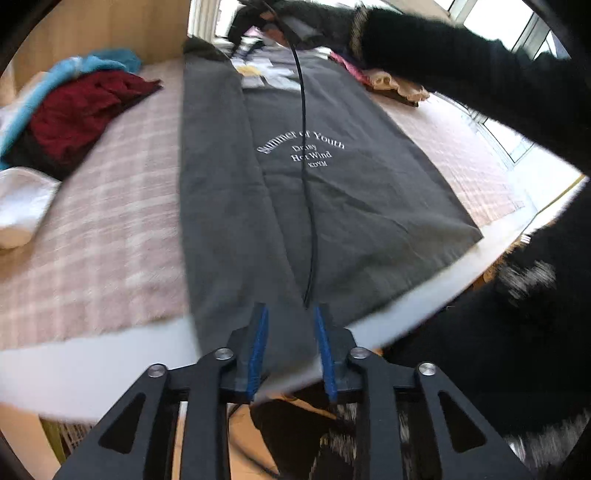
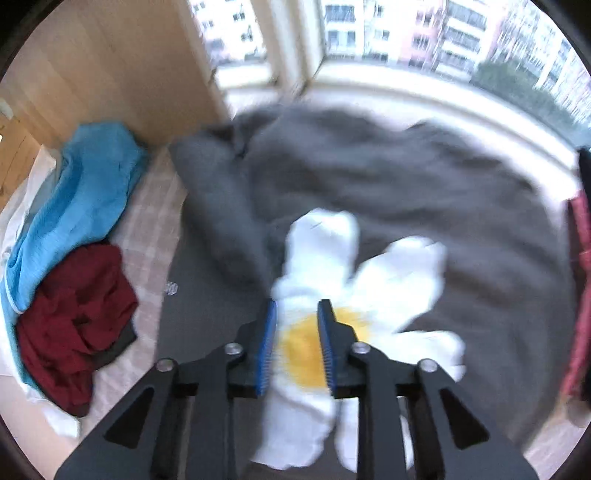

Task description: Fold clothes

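**On the bed: grey T-shirt, one side folded in**

Between the blue pads of the left tongs [image 1: 289, 314], at 6 o'clock in the left view: the hem of the grey T-shirt [image 1: 332, 192]. Jaws part-spread, pads clear of the cloth, nothing pinched. A thin black cable [image 1: 304, 147] runs from the tips toward 12 o'clock.

T-shirt: laid flat on the pink checked bedcover [image 1: 110, 221], its left side folded in lengthwise as a long panel; white lettering at centre.

At 9 to 10 o'clock: dark red garment [image 1: 81, 114], blue garment [image 1: 74, 70], white garment [image 1: 22, 206], heaped together on the cover. At 1 to 2 o'clock: a person's black sleeve [image 1: 480, 74].

Right tongs [image 2: 296, 306], at 6 o'clock in the right view: jaws part-spread, pinching nothing, over a white and yellow daisy print [image 2: 332, 295] on the grey cloth. Picture blurred. At 12 o'clock: window [image 2: 369, 33] with apartment blocks.
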Demonstrator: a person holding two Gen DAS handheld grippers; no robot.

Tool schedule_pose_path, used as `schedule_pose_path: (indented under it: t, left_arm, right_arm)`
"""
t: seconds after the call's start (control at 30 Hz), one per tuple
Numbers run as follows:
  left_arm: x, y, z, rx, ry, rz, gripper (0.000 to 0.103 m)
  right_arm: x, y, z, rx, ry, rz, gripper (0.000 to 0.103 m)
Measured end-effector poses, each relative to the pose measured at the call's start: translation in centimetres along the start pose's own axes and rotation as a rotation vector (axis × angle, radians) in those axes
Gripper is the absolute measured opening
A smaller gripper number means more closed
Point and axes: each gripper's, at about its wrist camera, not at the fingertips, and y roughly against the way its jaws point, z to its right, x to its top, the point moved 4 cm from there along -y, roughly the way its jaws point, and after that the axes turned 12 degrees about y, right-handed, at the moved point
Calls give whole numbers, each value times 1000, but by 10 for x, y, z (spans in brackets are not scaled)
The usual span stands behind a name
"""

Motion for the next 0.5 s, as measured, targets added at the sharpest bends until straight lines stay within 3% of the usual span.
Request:
schedule_pose_path:
  t: [0.07, 0.2, 0.4, 0.5]
  left_arm:
    - [-13, 20, -15, 25, 48, 1, 33]
    - [-20, 19, -55, 95, 146, -14, 34]
    - [2, -15, -60, 1, 178, -39, 37]
    - [3, -19, -51, 52, 136, -38, 37]
  right_arm:
    - [-6, 15, 12, 8, -22, 17, 30]
    - [-29, 48, 6, 106, 7, 51, 30]
    - [-72, 91, -17, 198, 82, 30, 30]
    - [-83, 120, -19, 216, 131, 48, 30]
